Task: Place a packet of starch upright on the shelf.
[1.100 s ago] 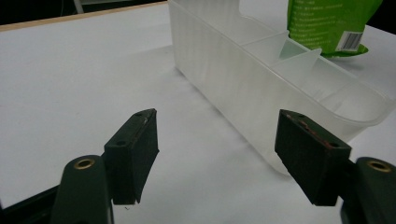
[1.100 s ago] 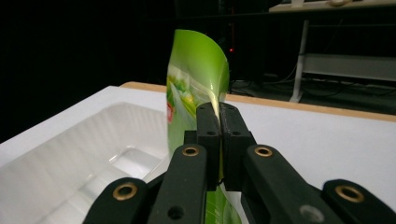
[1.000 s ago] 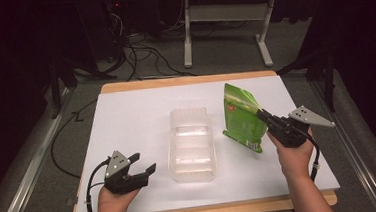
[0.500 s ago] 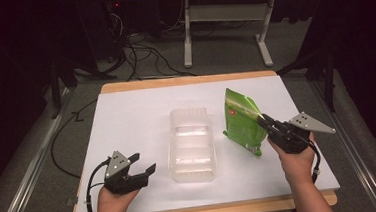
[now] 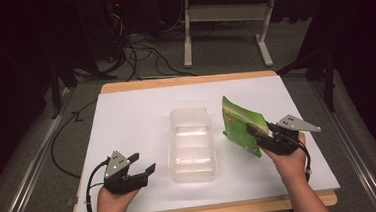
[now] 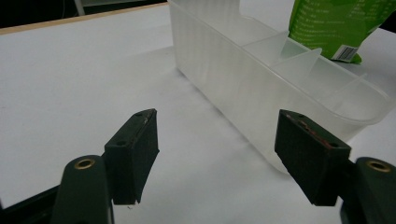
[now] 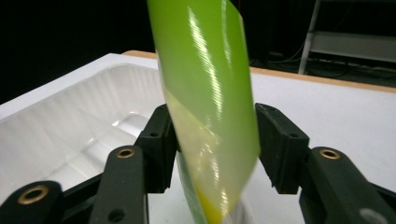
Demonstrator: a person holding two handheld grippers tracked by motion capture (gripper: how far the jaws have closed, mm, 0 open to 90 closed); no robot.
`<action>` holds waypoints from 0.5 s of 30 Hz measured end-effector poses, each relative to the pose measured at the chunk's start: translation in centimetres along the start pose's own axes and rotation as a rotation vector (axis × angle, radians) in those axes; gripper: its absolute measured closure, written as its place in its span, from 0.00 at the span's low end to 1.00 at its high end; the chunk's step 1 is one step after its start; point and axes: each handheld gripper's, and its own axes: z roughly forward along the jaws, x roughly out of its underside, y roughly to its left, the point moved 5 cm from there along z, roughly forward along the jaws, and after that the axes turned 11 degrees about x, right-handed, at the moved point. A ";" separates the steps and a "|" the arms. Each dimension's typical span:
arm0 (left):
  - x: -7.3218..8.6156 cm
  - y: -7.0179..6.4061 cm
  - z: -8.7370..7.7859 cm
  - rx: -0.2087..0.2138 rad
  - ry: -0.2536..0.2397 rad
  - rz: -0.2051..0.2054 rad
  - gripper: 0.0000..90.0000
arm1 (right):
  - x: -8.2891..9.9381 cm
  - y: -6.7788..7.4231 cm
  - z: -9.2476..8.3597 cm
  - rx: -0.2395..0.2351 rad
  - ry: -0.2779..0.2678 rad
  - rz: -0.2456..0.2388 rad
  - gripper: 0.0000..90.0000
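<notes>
A green snack bag (image 5: 238, 121) stands tilted on the white sheet, just right of a clear divided plastic container (image 5: 191, 143). My right gripper (image 5: 254, 134) is at the bag's lower right edge. Its jaws have just been opening, and the bag (image 7: 205, 88) still stands between them with a gap on the right side. My left gripper (image 5: 143, 162) rests open near the front left, with nothing between its jaws (image 6: 215, 140). It points at the container's near wall (image 6: 243, 79), and the bag (image 6: 327, 23) shows beyond.
A white sheet (image 5: 132, 120) covers the wooden table, whose edge (image 5: 189, 80) shows at the back. Cables (image 5: 142, 59) and a desk frame (image 5: 225, 18) lie on the floor beyond. The container's white inside (image 7: 70, 135) sits left of my right gripper.
The right gripper's jaws have spread apart around the green bag, which has sunk and tilted. The left gripper has stayed where it was.
</notes>
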 end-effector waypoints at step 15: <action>0.0 -0.1 0.1 0.007 0.002 0.002 0.34 | 2.0 0.2 0.4 -0.061 0.077 -0.006 0.62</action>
